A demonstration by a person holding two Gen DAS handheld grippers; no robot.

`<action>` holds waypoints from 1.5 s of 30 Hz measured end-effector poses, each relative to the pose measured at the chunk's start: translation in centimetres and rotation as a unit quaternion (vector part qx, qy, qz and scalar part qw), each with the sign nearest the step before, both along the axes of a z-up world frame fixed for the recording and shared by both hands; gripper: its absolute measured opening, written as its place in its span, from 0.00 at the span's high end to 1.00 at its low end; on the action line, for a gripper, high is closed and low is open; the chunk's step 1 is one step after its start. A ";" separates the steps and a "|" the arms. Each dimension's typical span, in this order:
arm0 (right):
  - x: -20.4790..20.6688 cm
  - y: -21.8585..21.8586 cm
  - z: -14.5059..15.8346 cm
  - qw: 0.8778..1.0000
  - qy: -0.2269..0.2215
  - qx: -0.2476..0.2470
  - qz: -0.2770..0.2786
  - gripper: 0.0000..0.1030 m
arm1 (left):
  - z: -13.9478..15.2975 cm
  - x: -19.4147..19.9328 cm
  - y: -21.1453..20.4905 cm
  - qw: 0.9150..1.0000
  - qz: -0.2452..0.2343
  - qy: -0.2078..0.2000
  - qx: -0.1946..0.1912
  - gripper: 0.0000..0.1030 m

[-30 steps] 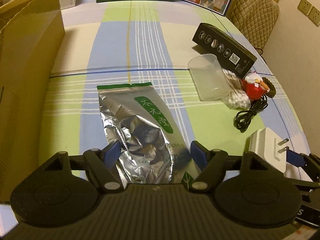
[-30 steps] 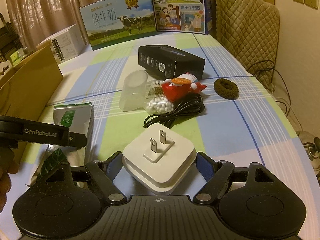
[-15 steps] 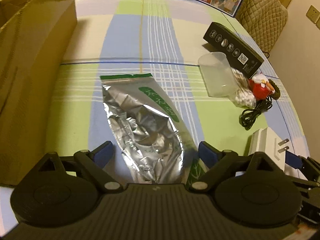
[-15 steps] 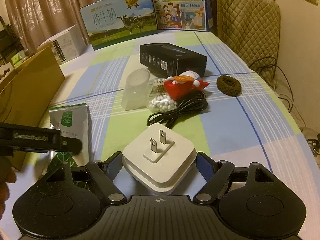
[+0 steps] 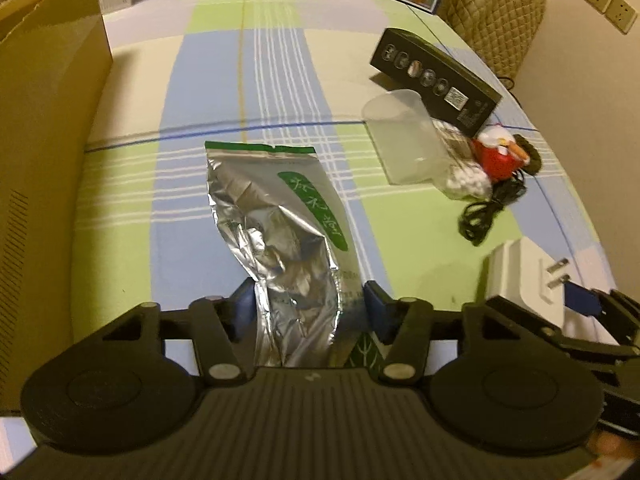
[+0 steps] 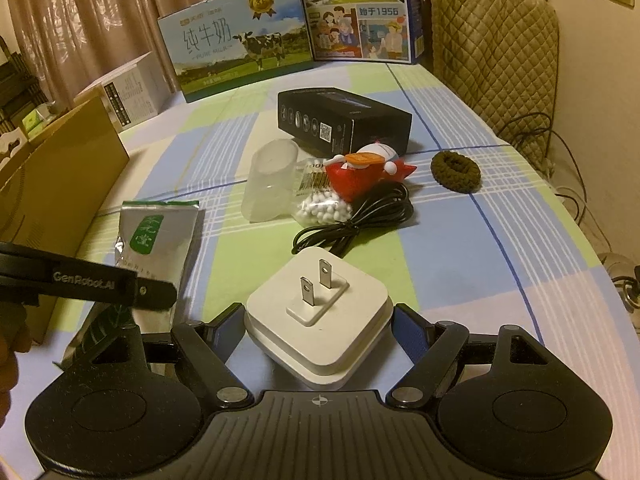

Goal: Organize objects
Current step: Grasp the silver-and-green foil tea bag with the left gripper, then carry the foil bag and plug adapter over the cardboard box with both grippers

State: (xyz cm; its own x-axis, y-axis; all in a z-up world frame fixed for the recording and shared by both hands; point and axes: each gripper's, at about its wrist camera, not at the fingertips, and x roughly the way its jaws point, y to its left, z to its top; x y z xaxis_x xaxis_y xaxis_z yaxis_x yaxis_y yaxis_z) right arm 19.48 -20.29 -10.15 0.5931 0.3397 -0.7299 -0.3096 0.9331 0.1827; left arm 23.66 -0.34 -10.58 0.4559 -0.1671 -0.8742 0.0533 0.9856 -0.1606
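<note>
The left gripper (image 5: 306,306), fingers just closing, pinches the crinkled silver foil pouch (image 5: 280,232) lying at twelve o'clock; lift slowly, gripping the filled lower body. The right gripper (image 6: 318,330) clamps the white square plug adapter (image 6: 316,316).

On my left gripper's arm (image 6: 96,282) I read "GenRobot.AI". The green milk carton (image 6: 236,60) says "纯牛奶" and "PURE MILK". The blue carton (image 6: 360,12) beside it shows "始于1956". My foil pouch (image 6: 156,232) carries green characters, possibly ending in "堂"; they are too blurred for certainty.
</note>
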 end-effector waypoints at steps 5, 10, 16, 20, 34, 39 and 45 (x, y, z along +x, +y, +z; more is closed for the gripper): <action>-0.3 -0.1 0.3 1.000 -0.005 0.003 0.004 0.26 | 0.5 -1.5 0.0 1.000 -0.005 0.004 -0.014 0.58; -1.3 0.3 0.9 1.000 -0.013 -0.001 0.021 0.26 | 1.8 -3.5 0.3 1.000 -0.007 -0.003 -0.012 0.58; -3.2 0.2 3.0 0.999 -0.026 -0.003 0.022 0.26 | 4.6 -6.4 0.6 1.000 -0.013 -0.024 -0.007 0.58; -5.0 0.0 4.8 0.999 -0.034 -0.005 0.021 0.26 | 6.4 -8.7 0.9 0.999 -0.007 -0.039 -0.016 0.58; -10.6 0.6 10.1 0.997 -0.062 -0.009 0.033 0.26 | 12.3 -15.6 2.0 0.996 0.001 -0.092 -0.018 0.58; -11.7 1.2 11.0 0.997 -0.071 -0.011 0.041 0.26 | 13.5 -17.0 2.4 0.994 0.003 -0.105 -0.018 0.58; -12.3 1.8 11.7 0.996 -0.077 -0.011 0.047 0.26 | 14.4 -17.8 2.7 0.993 0.003 -0.116 -0.013 0.58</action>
State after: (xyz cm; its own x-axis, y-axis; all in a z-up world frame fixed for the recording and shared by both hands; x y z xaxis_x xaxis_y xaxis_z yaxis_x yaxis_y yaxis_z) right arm 7.14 -18.49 1.58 0.6658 0.3831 -0.6402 -0.4182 0.9023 0.1050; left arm 5.89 2.35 3.82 0.6451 -0.1854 -0.7413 0.0864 0.9816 -0.1703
